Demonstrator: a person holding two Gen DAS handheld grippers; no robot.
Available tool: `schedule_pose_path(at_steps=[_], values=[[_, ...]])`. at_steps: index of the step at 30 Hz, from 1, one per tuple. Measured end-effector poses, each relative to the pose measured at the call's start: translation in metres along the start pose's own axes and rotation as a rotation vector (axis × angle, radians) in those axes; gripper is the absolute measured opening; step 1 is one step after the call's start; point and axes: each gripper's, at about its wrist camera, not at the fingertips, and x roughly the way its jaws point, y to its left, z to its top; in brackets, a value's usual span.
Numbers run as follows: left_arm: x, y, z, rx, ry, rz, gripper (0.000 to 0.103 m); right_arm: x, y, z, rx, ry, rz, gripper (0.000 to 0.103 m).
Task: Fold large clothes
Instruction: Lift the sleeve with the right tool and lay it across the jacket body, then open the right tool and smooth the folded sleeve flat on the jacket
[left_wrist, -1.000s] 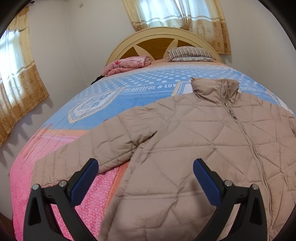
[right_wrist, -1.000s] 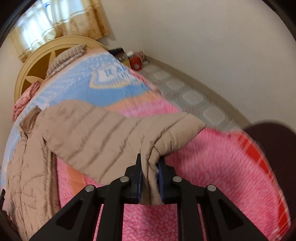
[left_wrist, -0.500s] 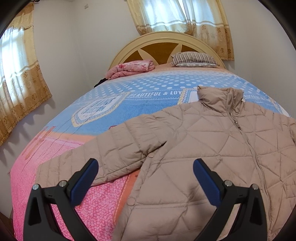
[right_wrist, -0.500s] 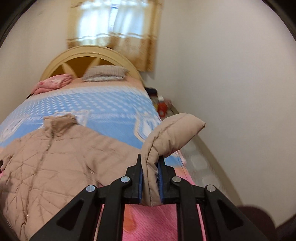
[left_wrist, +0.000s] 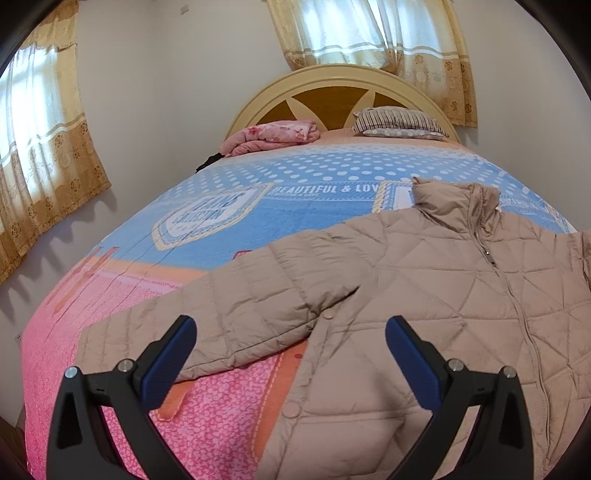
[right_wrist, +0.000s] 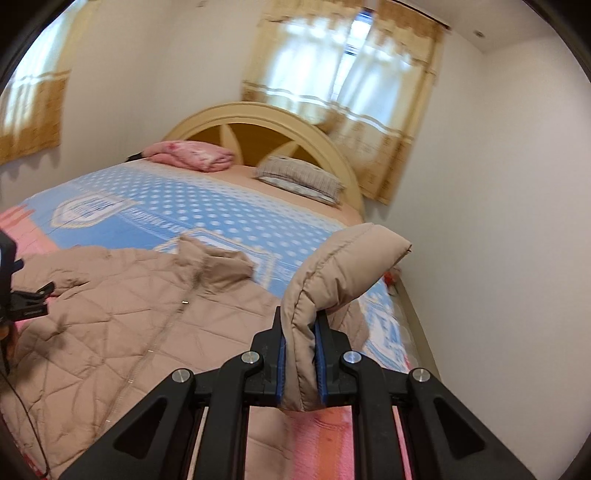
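1. Now, a beige quilted jacket (left_wrist: 424, 295) lies flat on the bed (left_wrist: 221, 229), front side up, with the zipper (left_wrist: 517, 306) closed and the collar (left_wrist: 454, 199) pointing to the headboard (left_wrist: 332, 77) at the top of the frame.
2. In the left wrist view, one sleeve (left_wrist: 229, 317) is spread out toward the lower left of the frame, over the pink part of the bed cover.
3. The left claw (left_wrist: 291, 350) has its jaws wide apart at the bottom of this view, above the jacket, and it has hold of nothing.
4. In the right wrist view, the right claw (right_wrist: 299, 354) is closed tightly on the other sleeve (right_wrist: 332, 273), in the lower middle of the frame.
5. The blue pads (right_wrist: 280, 369) press the sleeve fabric from both sides. The cuff end bends up and over to the right, above the bed.
6. The body of the jacket (right_wrist: 122, 314) fills the lower left of this view. A part of the left claw (right_wrist: 26, 306) shows at the left edge.
7. A striped pillow (left_wrist: 399, 122) and a folded pink blanket (left_wrist: 273, 136) lie near the headboard.
8. Curtains (left_wrist: 369, 33) hang over the window behind the headboard.
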Motion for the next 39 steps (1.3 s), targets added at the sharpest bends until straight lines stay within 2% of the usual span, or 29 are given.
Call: schedule_pose_path(at_steps=[8, 13, 18, 28, 30, 31, 32, 33, 34, 35, 39], values=[[0.008, 0.011, -0.003, 0.005, 0.009, 0.015, 0.103, 0.03, 0.067, 0.004, -0.069, 0.008, 0.11, 0.012], [0.011, 0.019, -0.004, 0.003, 0.009, 0.029, 0.103, 0.06, 0.113, -0.009, -0.096, 0.044, 0.173, 0.012], [0.014, 0.024, -0.004, 0.009, 0.013, 0.042, 0.103, 0.101, 0.157, -0.03, -0.091, 0.121, 0.24, 0.012], [0.01, 0.022, -0.001, 0.036, 0.004, 0.057, 0.103, 0.153, 0.197, -0.064, -0.038, 0.229, 0.302, 0.013], [0.009, 0.02, 0.001, 0.042, 0.003, 0.058, 0.103, 0.158, 0.2, -0.067, -0.023, 0.239, 0.34, 0.022], [0.009, 0.019, 0.001, 0.045, 0.003, 0.058, 0.103, 0.158, 0.201, -0.067, -0.015, 0.241, 0.36, 0.043], [0.008, 0.018, 0.003, 0.049, -0.001, 0.059, 0.103, 0.154, 0.2, -0.067, 0.008, 0.241, 0.396, 0.07], [0.006, 0.017, 0.004, 0.051, -0.006, 0.06, 0.103, 0.149, 0.197, -0.067, 0.041, 0.231, 0.445, 0.074], [0.005, 0.016, 0.005, 0.053, -0.01, 0.06, 0.103, 0.139, 0.19, -0.066, 0.084, 0.205, 0.52, 0.074], [0.004, 0.015, 0.007, 0.054, -0.015, 0.061, 0.103, 0.133, 0.188, -0.065, 0.097, 0.191, 0.546, 0.074], [-0.001, 0.009, 0.015, 0.05, -0.034, 0.052, 0.103, 0.104, 0.16, -0.066, 0.147, 0.118, 0.543, 0.074]])
